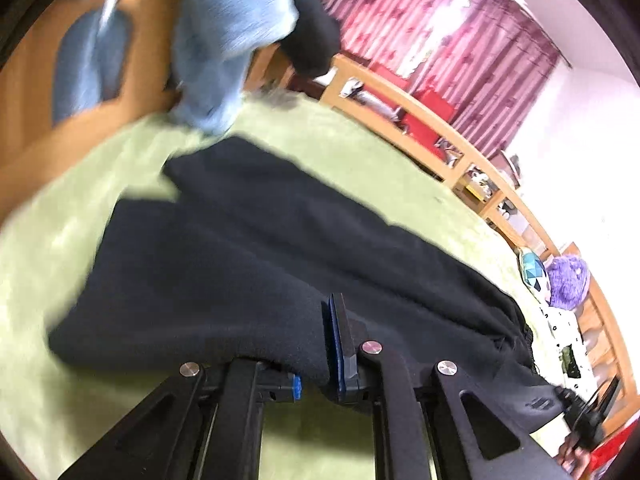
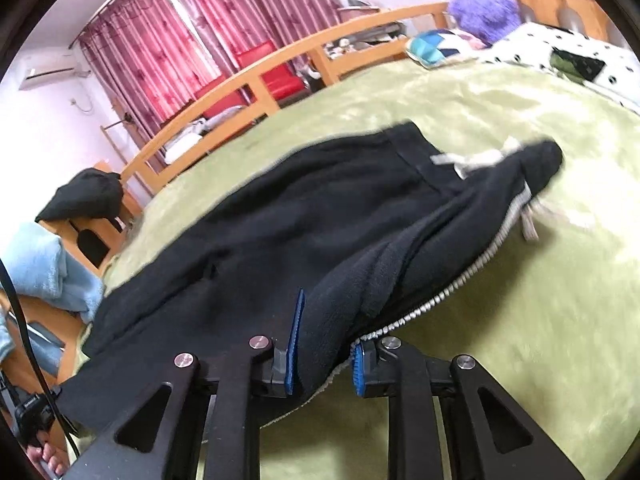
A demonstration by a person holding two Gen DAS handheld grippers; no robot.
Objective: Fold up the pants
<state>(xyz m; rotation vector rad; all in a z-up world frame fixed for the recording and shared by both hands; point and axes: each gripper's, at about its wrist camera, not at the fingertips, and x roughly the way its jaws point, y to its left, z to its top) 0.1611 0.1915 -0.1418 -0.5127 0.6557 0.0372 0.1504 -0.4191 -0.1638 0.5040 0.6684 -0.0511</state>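
Note:
Black fleece pants point(image 1: 248, 248) lie on a green blanket point(image 1: 60, 400), spread away from me. My left gripper point(image 1: 316, 364) is shut on the near edge of a pant leg, cloth bunched between its blue pads. In the right wrist view the pants point(image 2: 280, 216) show their waistband and a grey drawstring point(image 2: 476, 160) at the far right. My right gripper point(image 2: 324, 360) is shut on the waist edge with its grey trim point(image 2: 436, 300), the fabric pinched between the blue pads and lifted off the blanket point(image 2: 540, 340).
A wooden bed rail point(image 2: 248, 80) runs along the far side. Light blue cloth point(image 1: 224, 40) hangs at the foot of the bed. A purple plush toy point(image 2: 484, 4), a patterned cushion point(image 2: 432, 46) and a spotted quilt point(image 2: 560, 56) lie at the head end.

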